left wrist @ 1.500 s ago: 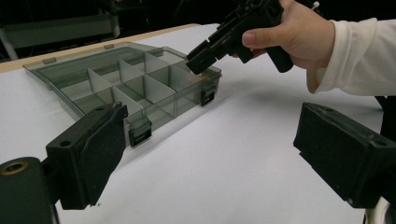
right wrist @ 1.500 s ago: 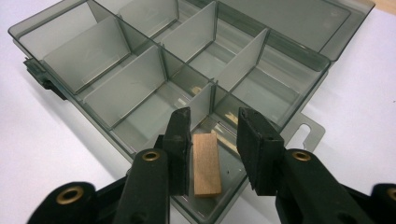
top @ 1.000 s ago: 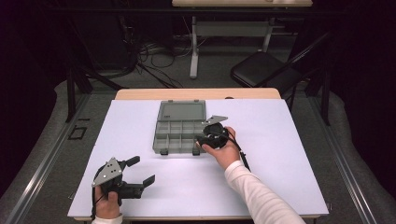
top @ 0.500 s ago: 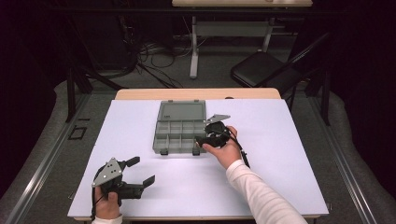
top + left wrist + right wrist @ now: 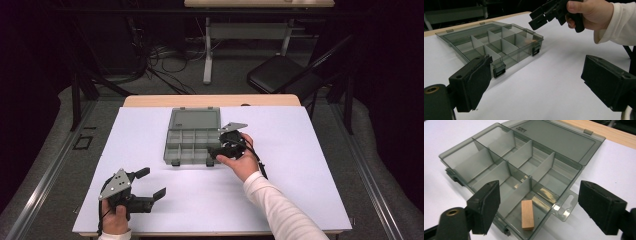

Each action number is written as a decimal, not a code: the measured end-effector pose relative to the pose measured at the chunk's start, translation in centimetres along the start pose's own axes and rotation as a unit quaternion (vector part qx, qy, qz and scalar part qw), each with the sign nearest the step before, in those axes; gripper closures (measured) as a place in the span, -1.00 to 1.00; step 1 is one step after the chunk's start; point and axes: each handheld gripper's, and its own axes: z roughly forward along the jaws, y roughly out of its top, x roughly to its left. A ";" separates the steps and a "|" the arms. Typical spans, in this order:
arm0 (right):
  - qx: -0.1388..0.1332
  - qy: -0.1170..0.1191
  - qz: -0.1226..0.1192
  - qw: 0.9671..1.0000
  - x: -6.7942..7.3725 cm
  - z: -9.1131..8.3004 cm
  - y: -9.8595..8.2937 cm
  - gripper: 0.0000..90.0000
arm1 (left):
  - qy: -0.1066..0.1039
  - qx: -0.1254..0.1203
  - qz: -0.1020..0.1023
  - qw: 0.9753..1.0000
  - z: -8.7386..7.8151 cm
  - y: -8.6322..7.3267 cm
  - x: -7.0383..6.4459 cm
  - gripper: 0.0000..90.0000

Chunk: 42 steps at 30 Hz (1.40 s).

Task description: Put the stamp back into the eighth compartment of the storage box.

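High view: the right gripper hovers at the near right corner of the organizer box, its jaws spread and holding nothing; the box lies open ahead of and to the left of that claw, lid folded flat away from the person. The left gripper rests low on the white table cover, well apart from the box, jaws likewise parted and empty. Left gripper view: the box sits ahead and left of this claw's 2 pads, and the right gripper hangs above the box's far corner in the person's hand. Right gripper view: a wooden block lies flat in the corner compartment directly below and between the 2 spread jaws, apart from both. Judgement: the block appears deposited, so the risk lies in withdrawal or in closing the lid. A jaw dropped too low could catch a divider or the rim and drag the light, unanchored box across the cover; nothing steadies it while the left claw stays clear.
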 end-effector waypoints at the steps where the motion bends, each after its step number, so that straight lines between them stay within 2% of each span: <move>1: -0.001 0.003 0.001 1.000 0.0 0.0 0.0 -0.63 | -0.002 -0.002 0.000 1.000 0.0 0.0 0.0 -0.79; 6: -0.011 0.005 0.003 1.000 0.1 -0.4 0.1 -0.68 | -0.002 0.004 0.003 1.000 0.1 0.0 -0.1 -0.79; 14: -0.025 0.008 0.001 1.000 0.4 -1.9 0.4 -0.70 | -0.003 -0.002 0.000 1.000 0.0 0.0 -0.1 -0.79; 16: -0.029 0.007 -0.007 1.000 0.5 -2.8 0.5 -0.77 | -0.003 -0.001 0.000 1.000 0.1 0.0 -0.1 -0.79; 18: -0.028 0.006 -0.008 1.000 0.5 -3.2 0.5 -0.77 | -0.003 0.003 0.002 1.000 0.0 0.0 -0.1 -0.79; 20: -0.040 0.007 -0.017 0.999 0.7 -4.4 0.4 -0.78 | -0.003 0.003 0.003 1.000 0.0 0.0 -0.1 -0.79; 21: -0.040 0.007 -0.017 0.999 0.7 -4.4 0.4 -0.78 | -0.003 0.003 0.003 1.000 0.0 0.0 -0.1 -0.79; 22: -0.046 0.004 -0.022 0.999 0.8 -5.3 0.3 -0.80 | -0.003 0.003 0.002 1.000 0.0 0.0 -0.1 -0.79; 24: -0.050 0.003 -0.023 0.998 0.9 -5.8 0.2 -0.80 | -0.003 0.004 0.002 1.000 0.1 0.0 -0.1 -0.79; 25: -0.056 0.004 -0.025 0.998 1.0 -6.6 0.1 -0.82 | -0.004 0.002 0.004 1.000 0.1 0.0 -0.1 -0.79; 28: -0.062 -0.001 -0.027 0.998 1.1 -7.4 -0.2 -0.85 | -0.003 0.002 0.005 1.000 0.1 0.0 -0.2 -0.79; 30: -0.066 0.002 -0.026 0.997 1.1 -8.6 -0.8 -0.85 | -0.005 0.004 0.005 1.000 0.1 0.0 -0.2 -0.79; 34: -0.072 -0.004 -0.030 0.997 1.1 -9.8 -1.5 -0.85 | -0.004 0.004 0.005 1.000 0.1 0.0 -0.2 -0.79; 37: -0.079 -0.006 -0.028 0.996 0.7 -11.3 -2.6 -0.85 | -0.004 0.003 0.004 1.000 0.1 0.0 -0.2 -0.79; 42: -0.085 -0.015 -0.021 0.996 0.1 -12.8 -3.9 -0.85 | -0.002 0.002 0.004 1.000 0.1 0.0 -0.2 -0.79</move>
